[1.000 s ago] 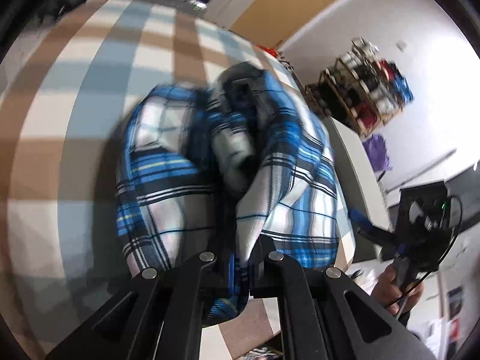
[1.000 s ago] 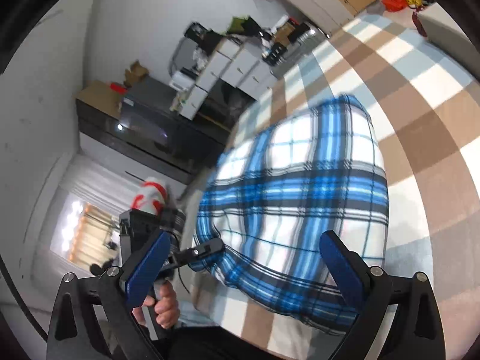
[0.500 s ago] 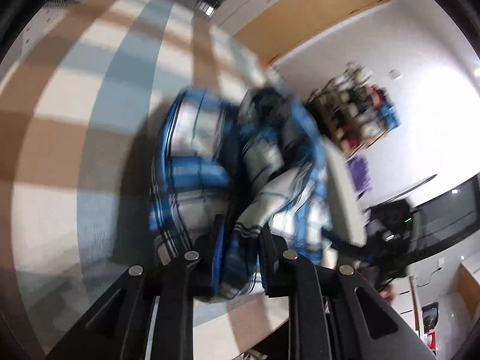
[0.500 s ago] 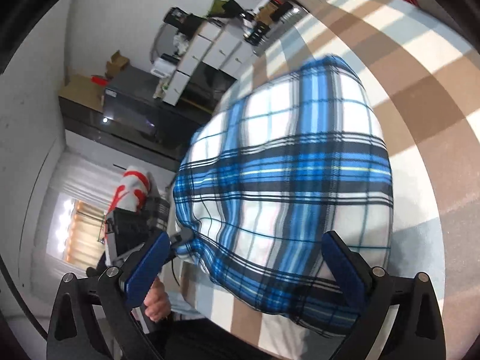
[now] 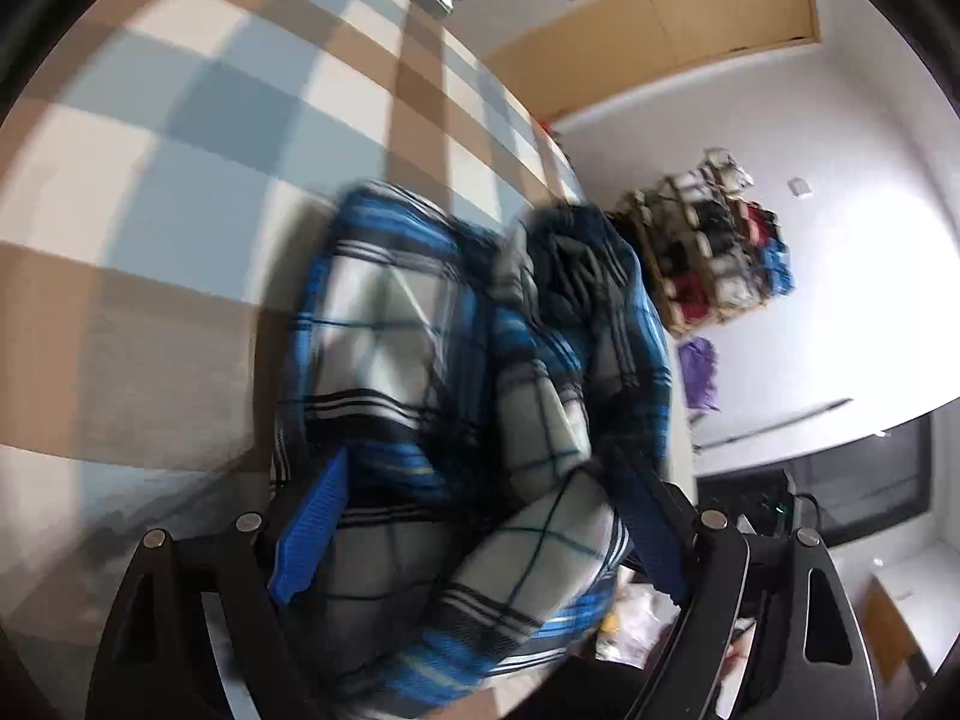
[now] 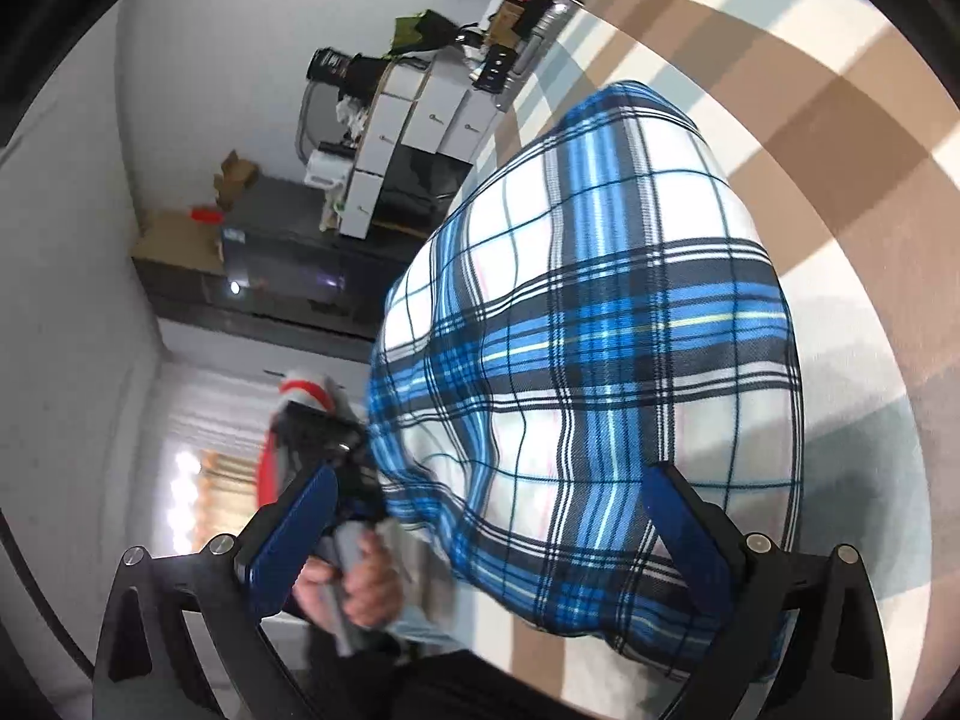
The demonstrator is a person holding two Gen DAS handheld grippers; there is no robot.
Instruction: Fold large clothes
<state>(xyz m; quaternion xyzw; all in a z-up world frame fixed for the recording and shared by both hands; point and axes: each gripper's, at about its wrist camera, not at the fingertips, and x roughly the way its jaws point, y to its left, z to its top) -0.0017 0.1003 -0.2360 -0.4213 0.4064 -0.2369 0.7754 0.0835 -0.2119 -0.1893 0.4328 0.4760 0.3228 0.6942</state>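
White walls; wooden wardrobe top of frame; crowded shelf rack right; white drawers upper left.

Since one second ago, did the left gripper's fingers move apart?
Yes. The left gripper was pinched on the plaid shirt; its jaws are opening now, fingers spread with shirt fabric loose between them.

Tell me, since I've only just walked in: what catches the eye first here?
The blue plaid garment, folded into a bundle on the checked beige-and-blue cover, fills both views. The left gripper straddles its near edge, jaws opening, cloth between them; the right gripper is open over its smooth side.
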